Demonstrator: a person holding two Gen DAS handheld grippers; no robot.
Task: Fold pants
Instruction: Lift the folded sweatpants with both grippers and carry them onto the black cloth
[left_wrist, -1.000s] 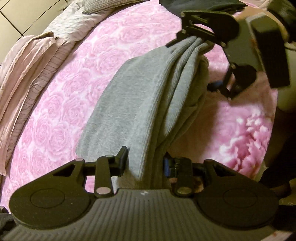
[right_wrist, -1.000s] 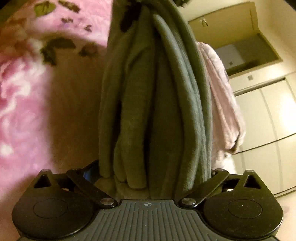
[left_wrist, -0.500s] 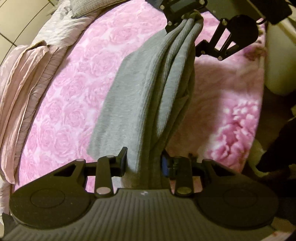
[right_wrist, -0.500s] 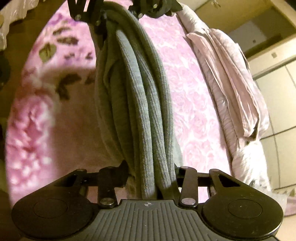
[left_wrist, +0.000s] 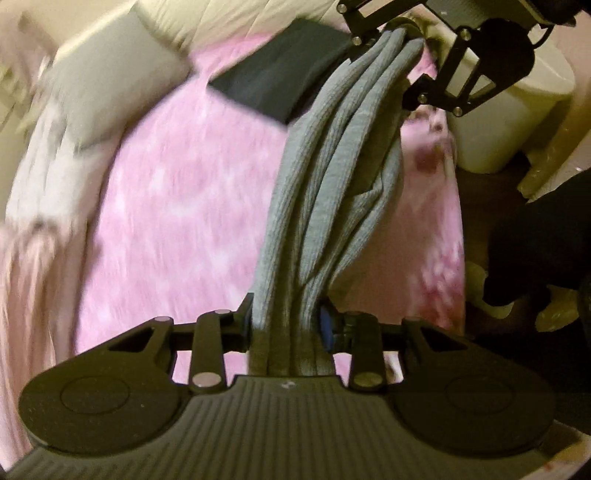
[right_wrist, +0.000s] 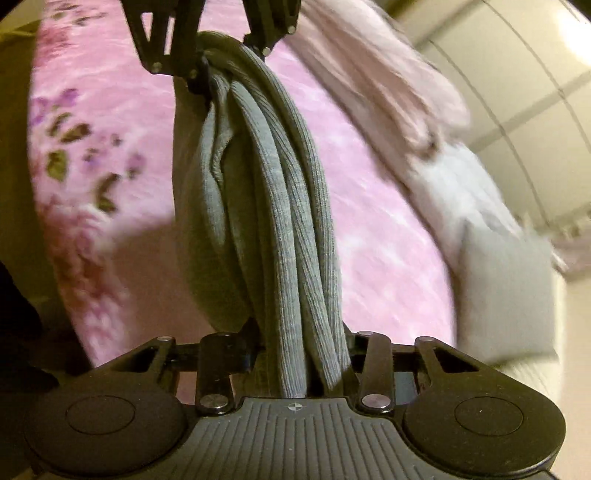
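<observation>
The grey ribbed pants (left_wrist: 332, 206) hang bunched in long folds, stretched between my two grippers above the pink floral bedspread (left_wrist: 177, 206). My left gripper (left_wrist: 286, 325) is shut on one end of the pants. At the top of the left wrist view, my right gripper (left_wrist: 402, 55) is clamped on the other end. In the right wrist view the pants (right_wrist: 284, 221) run from my right gripper (right_wrist: 303, 350) up to the left gripper (right_wrist: 218, 55). The lower fold sags toward the bedspread (right_wrist: 369, 229).
A dark folded garment (left_wrist: 280, 85) lies on the bed behind the pants. A grey pillow (left_wrist: 110, 81) and a pale pink blanket (left_wrist: 26, 266) lie along the bed's left side. A white container (left_wrist: 506, 122) stands off the bed at the right, near a person's dark clothing (left_wrist: 539, 243).
Both grippers have lifted and swung toward the head of the bed with the pants held. The pants have come off the bedspread and hang narrower; the pillow and dark garment have come into view.
</observation>
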